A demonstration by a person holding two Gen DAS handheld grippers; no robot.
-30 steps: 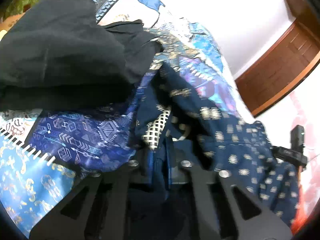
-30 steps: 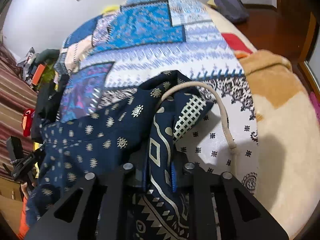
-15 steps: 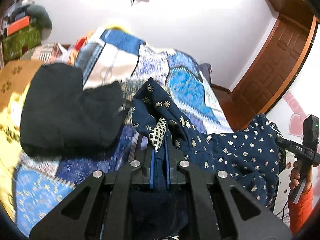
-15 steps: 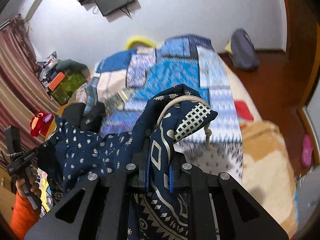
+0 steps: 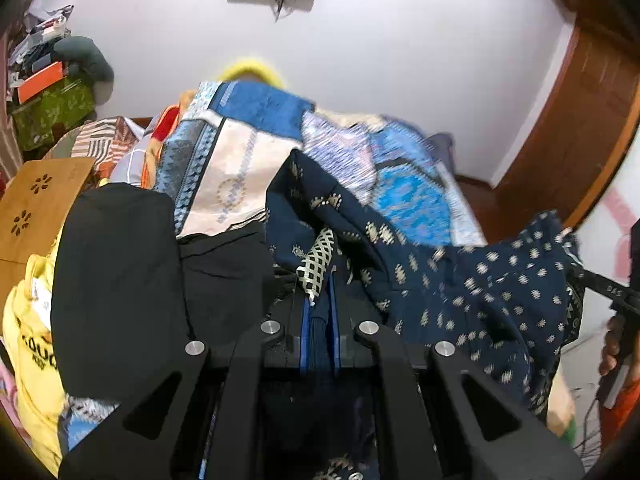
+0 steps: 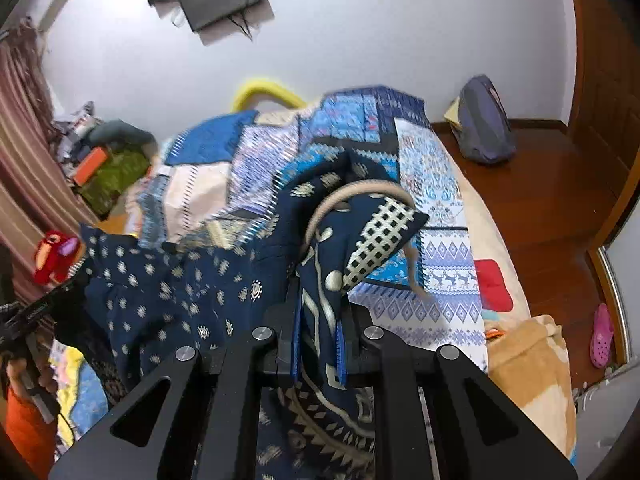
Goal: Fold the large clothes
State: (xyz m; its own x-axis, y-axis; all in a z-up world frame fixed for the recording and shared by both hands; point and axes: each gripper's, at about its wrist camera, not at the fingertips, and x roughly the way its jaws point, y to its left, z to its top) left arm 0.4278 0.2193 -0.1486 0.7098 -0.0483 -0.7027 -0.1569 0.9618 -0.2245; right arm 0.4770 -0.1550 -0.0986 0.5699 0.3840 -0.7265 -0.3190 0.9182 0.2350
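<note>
Left tool [image 5: 320, 312] and right tool [image 6: 318, 332] each clamp the navy patterned cotton garment [image 5: 460, 280], which hangs stretched between them above the patchwork-quilted bed [image 6: 420, 152].

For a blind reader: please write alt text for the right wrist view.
The right gripper pinches a navy patterned garment lifted above a bed with a blue patchwork quilt. A beige cord loops over the held fabric.

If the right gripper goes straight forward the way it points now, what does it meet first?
The right gripper is shut on the navy patterned garment, which bunches directly ahead. Beyond it, probably the patchwork quilt on the bed, though depth is unclear.
</note>
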